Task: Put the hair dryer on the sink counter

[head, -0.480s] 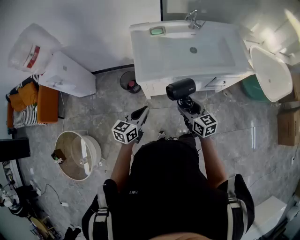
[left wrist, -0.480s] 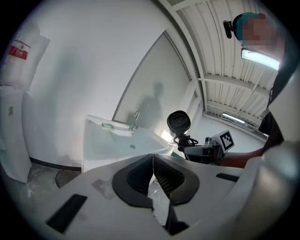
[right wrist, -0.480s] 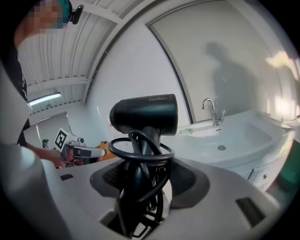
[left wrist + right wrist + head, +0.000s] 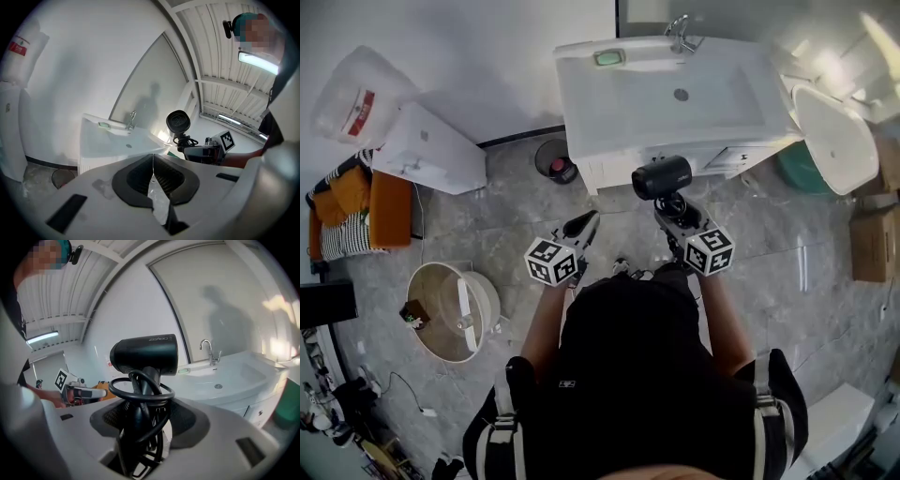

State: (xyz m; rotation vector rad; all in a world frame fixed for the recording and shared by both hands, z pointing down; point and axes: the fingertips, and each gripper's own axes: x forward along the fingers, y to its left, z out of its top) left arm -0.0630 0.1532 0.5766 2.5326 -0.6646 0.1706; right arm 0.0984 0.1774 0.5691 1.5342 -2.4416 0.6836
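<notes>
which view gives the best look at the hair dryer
The right gripper view: the hair dryer fills the centre, its handle and coiled cord clamped in the right gripper. The head view shows it small, from above; the left gripper view shows only its round end, far off.

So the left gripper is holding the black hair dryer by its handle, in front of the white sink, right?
No: the right gripper holds the black hair dryer by its handle, in front of the white sink. The right gripper view shows its jaws clamped on the handle; the left gripper is shut, empty.
</notes>
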